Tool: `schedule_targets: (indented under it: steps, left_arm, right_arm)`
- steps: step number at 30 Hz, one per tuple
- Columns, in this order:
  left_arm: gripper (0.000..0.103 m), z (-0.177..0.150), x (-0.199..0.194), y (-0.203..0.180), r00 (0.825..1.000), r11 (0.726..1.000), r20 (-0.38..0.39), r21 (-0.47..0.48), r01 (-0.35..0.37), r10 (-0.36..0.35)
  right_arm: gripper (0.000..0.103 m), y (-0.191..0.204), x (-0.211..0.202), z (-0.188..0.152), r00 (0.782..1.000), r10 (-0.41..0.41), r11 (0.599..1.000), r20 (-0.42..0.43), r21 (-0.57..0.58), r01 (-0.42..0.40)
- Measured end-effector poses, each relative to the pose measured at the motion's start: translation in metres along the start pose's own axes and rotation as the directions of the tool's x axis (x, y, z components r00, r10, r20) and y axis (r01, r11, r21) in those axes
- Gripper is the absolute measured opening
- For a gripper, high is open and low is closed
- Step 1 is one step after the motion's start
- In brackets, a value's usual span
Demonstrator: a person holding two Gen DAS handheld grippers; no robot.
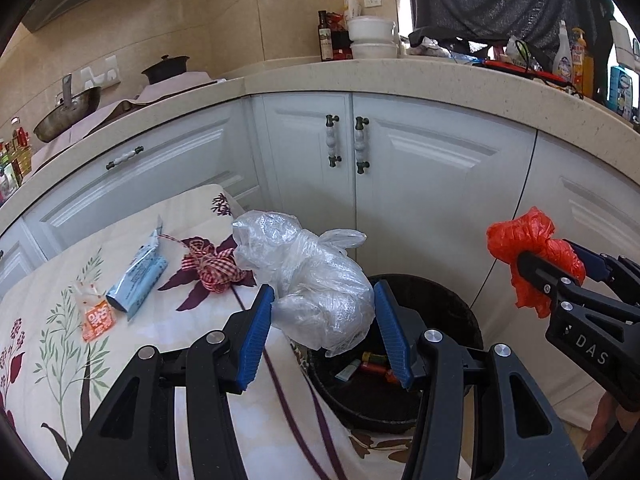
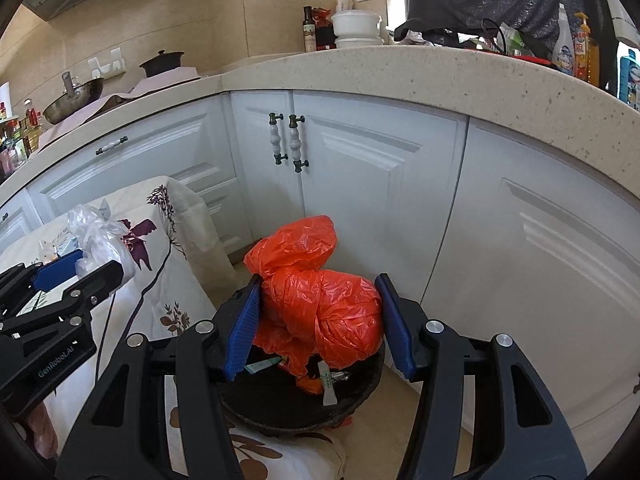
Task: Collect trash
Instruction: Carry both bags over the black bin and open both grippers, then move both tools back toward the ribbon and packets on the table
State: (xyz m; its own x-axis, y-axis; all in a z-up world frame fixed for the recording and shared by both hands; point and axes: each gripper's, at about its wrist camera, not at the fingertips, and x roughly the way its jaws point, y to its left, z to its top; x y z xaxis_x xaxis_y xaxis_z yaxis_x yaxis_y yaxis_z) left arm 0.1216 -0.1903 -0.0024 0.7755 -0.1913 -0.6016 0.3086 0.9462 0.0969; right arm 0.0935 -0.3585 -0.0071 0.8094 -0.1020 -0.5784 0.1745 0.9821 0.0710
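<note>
The clear bag [image 1: 316, 292] sits clamped in the left gripper [image 1: 323, 330] above the black bin [image 1: 452, 308], beside the floral-clothed table [image 1: 168, 344]; the red bag [image 2: 320, 300] is clamped in the right gripper [image 2: 320, 326] over the same bin

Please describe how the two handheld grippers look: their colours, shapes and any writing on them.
Both are alike: the left gripper and the right gripper have matte black linkage arms with triangular cut-outs and silver round pivot pins. Each finger carries a long blue ribbed pad. White lettering shows on the bodies: "DAS" on the right one, "GenRobot.AI" on the left. No cables are visible.
</note>
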Motion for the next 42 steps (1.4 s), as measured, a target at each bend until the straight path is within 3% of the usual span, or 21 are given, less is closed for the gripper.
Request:
schedule_targets:
  steps: [15,18,23,27,36,42]
  left_arm:
    - [0.052,0.006,0.031,-0.009,0.999,1.0,-0.047,0.004,-0.012,0.012]
    - [0.056,0.009,0.039,-0.009,0.997,1.0,-0.076,-0.001,-0.009,0.009]
    - [0.07,0.011,0.038,-0.006,0.998,1.0,-0.066,-0.016,-0.01,0.009]
    - [0.071,0.01,0.034,-0.002,0.998,1.0,-0.071,-0.024,-0.002,0.001]
    - [0.073,0.01,0.013,0.025,0.999,0.998,-0.05,-0.06,-0.02,0.017]
    - [0.073,0.003,-0.006,0.065,0.997,0.991,-0.04,-0.108,-0.074,0.07]
  right_arm:
    - [0.055,0.001,0.028,0.004,1.0,0.002,1.0,-0.014,0.004,-0.002]
    - [0.067,0.0,0.035,0.003,1.0,-0.002,1.0,-0.023,0.004,0.003]
    - [0.068,-0.001,0.04,0.002,0.999,-0.009,1.0,-0.032,0.006,0.009]
    - [0.068,0.001,0.04,0.004,1.0,-0.007,1.0,-0.028,0.003,0.007]
    - [0.067,0.027,0.033,0.012,0.999,0.032,0.999,-0.016,-0.024,-0.032]
    - [0.068,0.06,0.03,0.018,0.996,0.091,0.994,-0.01,-0.063,-0.092]
